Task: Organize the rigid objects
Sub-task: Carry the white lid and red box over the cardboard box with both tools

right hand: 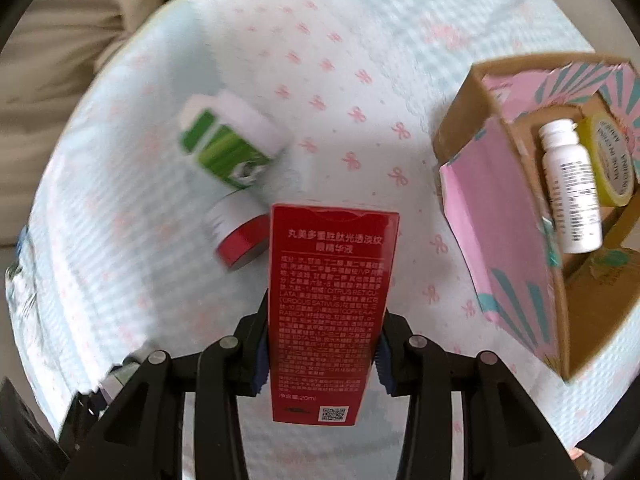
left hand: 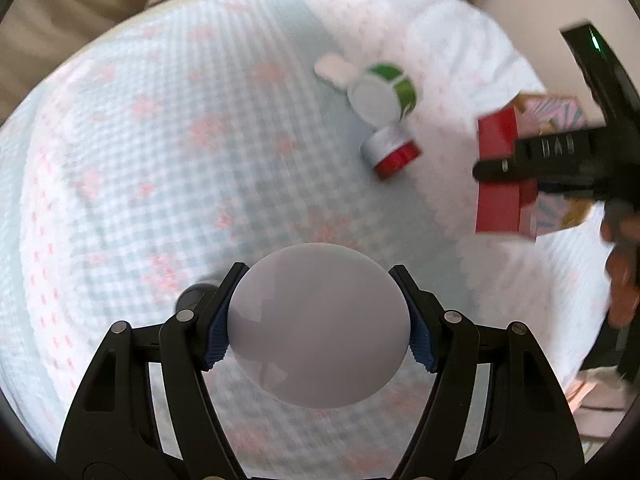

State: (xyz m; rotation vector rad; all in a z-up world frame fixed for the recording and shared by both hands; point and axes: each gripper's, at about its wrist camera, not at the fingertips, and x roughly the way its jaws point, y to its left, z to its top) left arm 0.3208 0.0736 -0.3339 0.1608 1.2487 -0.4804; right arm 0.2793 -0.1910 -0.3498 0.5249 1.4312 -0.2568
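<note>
My left gripper (left hand: 319,314) is shut on a round pale grey lid-like object (left hand: 319,326), held above the bedspread. My right gripper (right hand: 322,334) is shut on a tall red carton (right hand: 330,312) with white print; it also shows in the left wrist view (left hand: 498,176), held by the right gripper (left hand: 532,160). A green-and-white bottle (right hand: 230,142) lies on its side on the cloth, with a red-and-silver jar (right hand: 240,236) beside it. Both show in the left wrist view: the bottle (left hand: 386,92) and the jar (left hand: 392,152).
An open pink-patterned cardboard box (right hand: 504,240) sits at the right, holding a white bottle (right hand: 570,188) and a yellow tape roll (right hand: 612,160). A small white piece (left hand: 332,68) lies behind the green bottle. Beige bedding (left hand: 100,8) borders the checked cloth (left hand: 160,160).
</note>
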